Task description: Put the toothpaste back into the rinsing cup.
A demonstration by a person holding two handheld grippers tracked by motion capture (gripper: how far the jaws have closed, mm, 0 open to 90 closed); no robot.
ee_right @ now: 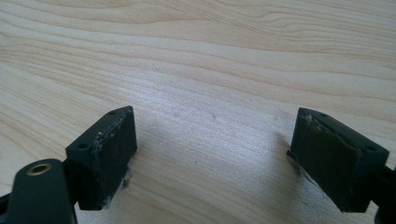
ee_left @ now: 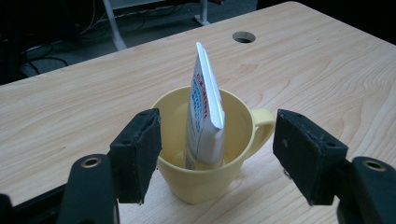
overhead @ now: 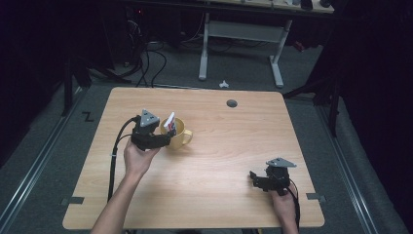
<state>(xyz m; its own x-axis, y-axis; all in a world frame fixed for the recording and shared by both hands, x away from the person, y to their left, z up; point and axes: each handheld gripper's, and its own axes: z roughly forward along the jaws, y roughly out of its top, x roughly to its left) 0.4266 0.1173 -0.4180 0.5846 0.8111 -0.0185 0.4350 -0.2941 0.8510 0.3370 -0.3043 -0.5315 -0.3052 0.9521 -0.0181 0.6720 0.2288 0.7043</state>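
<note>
At the left of the pale wood-grain worktop [overhead: 204,161], the left gripper [ee_left: 217,154] stands with its jaws spread wide on either side of a pale yellow ceramic mug [ee_left: 205,179], neither pad touching it, so nothing is held. The mug sits left of the worktop's middle, upright, its handle turned to the right in the left gripper view. Inside it stands a white squeeze tube with red and blue print [ee_left: 204,116], flat crimped end up, lower end hidden in the mug; its long axis runs nearly vertical, leaning slightly away from the gripper against the rim. The tube looks light and soft-walled, likely to dent or slip if pinched hard across its belly; the flat upper end, clear of the rim, seems the safest place to grip it. The mug looks rigid, smooth and heavier, and breakable if knocked over; it should take a grip across its wall or handle. At the right, the right gripper [ee_right: 212,163] rests low over bare wood near the front edge, jaws wide apart and empty.
</note>
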